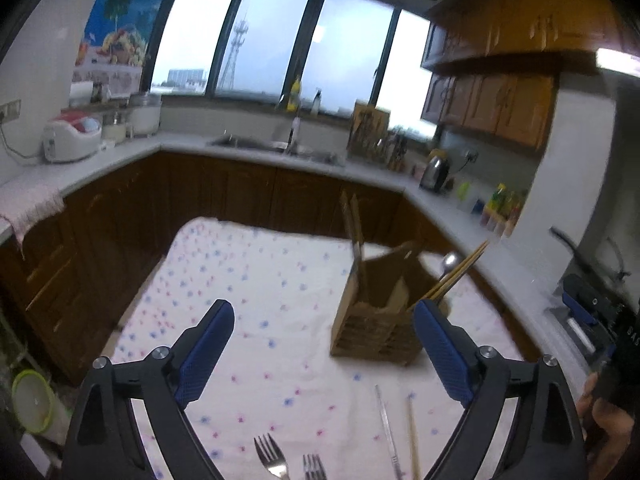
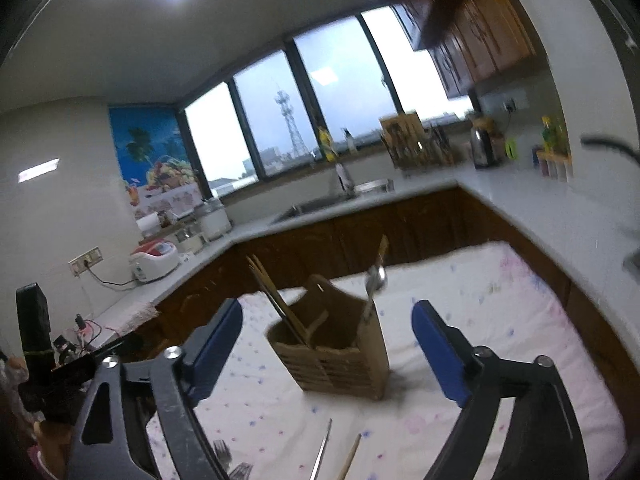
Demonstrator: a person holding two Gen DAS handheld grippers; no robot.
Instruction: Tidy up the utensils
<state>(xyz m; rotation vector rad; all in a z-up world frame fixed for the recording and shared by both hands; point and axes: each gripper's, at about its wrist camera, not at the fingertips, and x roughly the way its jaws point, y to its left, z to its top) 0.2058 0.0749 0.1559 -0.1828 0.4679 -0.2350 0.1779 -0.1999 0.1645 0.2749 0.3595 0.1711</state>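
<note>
Utensils lie loose at the bottom edge of the left wrist view: 2 forks (image 1: 273,458), a slim metal piece (image 1: 387,432) whose kind cannot be told, and a single wooden chopstick (image 1: 413,436), all on a white tablecloth (image 1: 248,280) dotted with pink and blue flowers. Right of centre in that frame stands a wooden utensil caddy (image 1: 374,320) with a raised handle; chopsticks (image 1: 460,270) and a spoon (image 1: 449,261) lean out of its right compartment, and 2 flat wooden handles (image 1: 354,224) rise from its left one. The left gripper (image 1: 324,318) hangs above the cloth, jaws spread wide and holding nothing, its right finger overlapping the caddy's near corner in the picture. In the right wrist view the right gripper (image 2: 326,322) is likewise wide apart and empty, with the caddy framed between its blue pads (image 2: 218,338) at lower centre. Behind, across the upper half of both frames, run a grey counter with sink (image 1: 256,144), a rice cooker (image 1: 72,138) at left, a kettle (image 1: 434,170) at right, and a wide window (image 1: 276,40).
</note>
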